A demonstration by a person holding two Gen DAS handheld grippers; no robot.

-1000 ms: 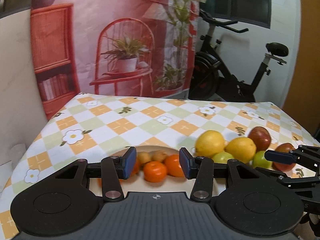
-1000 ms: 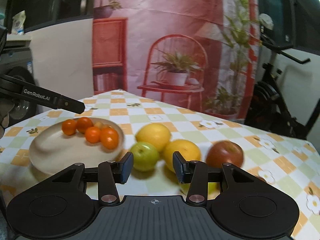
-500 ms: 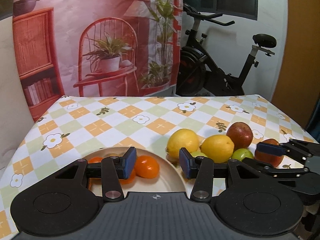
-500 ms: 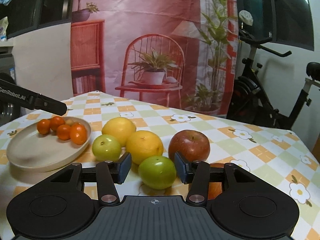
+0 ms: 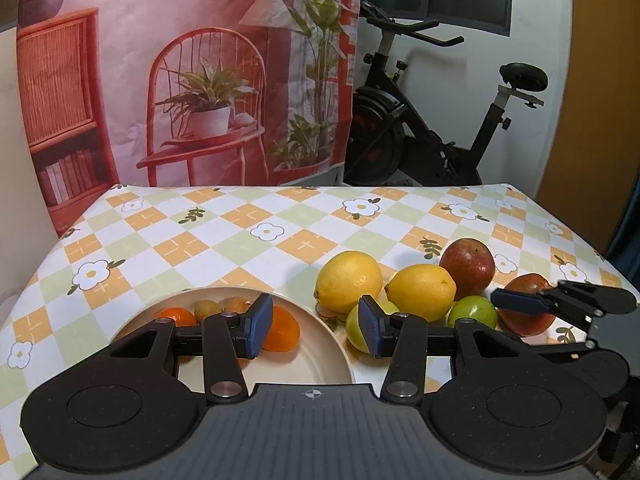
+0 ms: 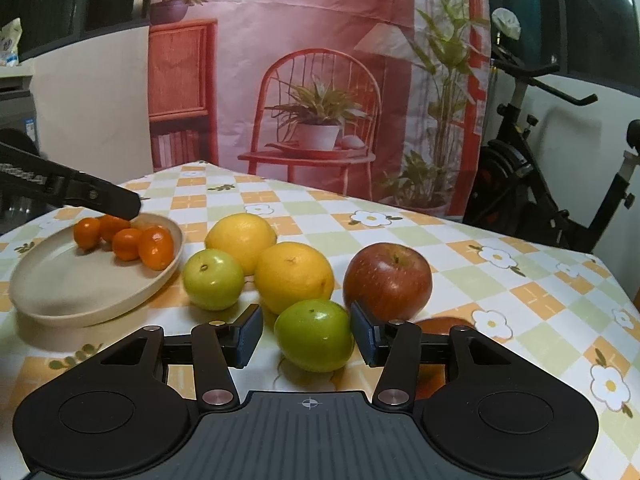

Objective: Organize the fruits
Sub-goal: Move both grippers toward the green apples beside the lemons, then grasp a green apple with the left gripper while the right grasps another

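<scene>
We look first at the green apple (image 6: 315, 334) that sits between the two pads of the right gripper (image 6: 306, 334), in the fruit group near the front edge of the tabletop (image 6: 472, 280). The jaws have just been opening, and a small gap shows on each side of the fruit, so the tool is released and holds nothing yet. We judge that the step in hand is the reach for this apple. Just behind it lie two yellow lemons (image 6: 294, 276), a second green apple (image 6: 213, 279) and a red apple (image 6: 388, 281), all close together. To the left stands the beige plate (image 6: 56, 304) with small oranges (image 6: 156, 247). The left gripper (image 5: 316, 326) hovers over the plate's rim, jaws apart and empty. For the next move we think the right pads must go a little forward around the apple and then close gently, without pushing the lemon behind
</scene>
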